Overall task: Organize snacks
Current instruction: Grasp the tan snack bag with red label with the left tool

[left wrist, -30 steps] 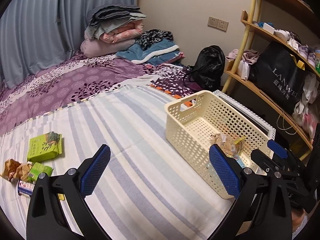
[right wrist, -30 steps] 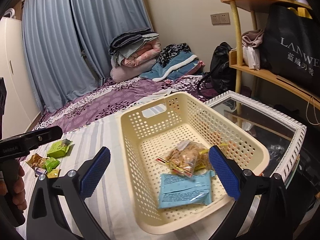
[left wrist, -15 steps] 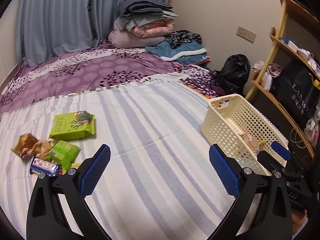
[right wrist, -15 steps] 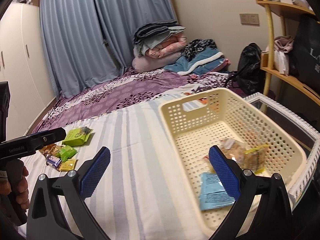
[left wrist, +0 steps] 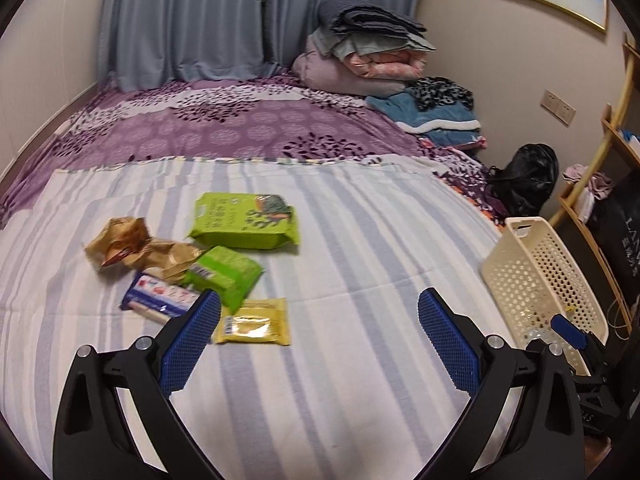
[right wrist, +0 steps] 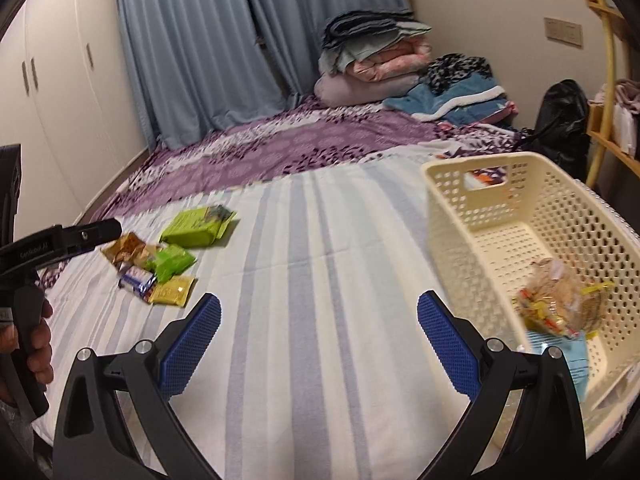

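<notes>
Loose snacks lie in a cluster on the striped blanket: a large green pack [left wrist: 245, 221], a smaller green pack [left wrist: 224, 274], a gold crinkled wrapper [left wrist: 132, 246], a blue-and-white bar [left wrist: 160, 298] and a yellow sachet [left wrist: 252, 322]. My left gripper [left wrist: 319, 338] hovers open just in front of them, its left pad beside the sachet. The cream perforated basket [right wrist: 472, 216] stands at the bed's right edge and holds a clear bag of biscuits [right wrist: 560, 300] and a blue packet [right wrist: 568, 360]. My right gripper [right wrist: 319, 338] is open and empty, left of the basket.
A hand [right wrist: 28, 344] holds the left gripper's handle at the right wrist view's left edge. Folded bedding [left wrist: 360, 56] is piled at the far end of the bed. A black bag [left wrist: 524, 180] and wooden shelves [left wrist: 600, 184] stand to the right, white wardrobes [right wrist: 52, 92] to the left.
Both grippers have swung left, away from the basket and toward the snack cluster. The snacks now sit close before the left gripper. Both stayed open.
</notes>
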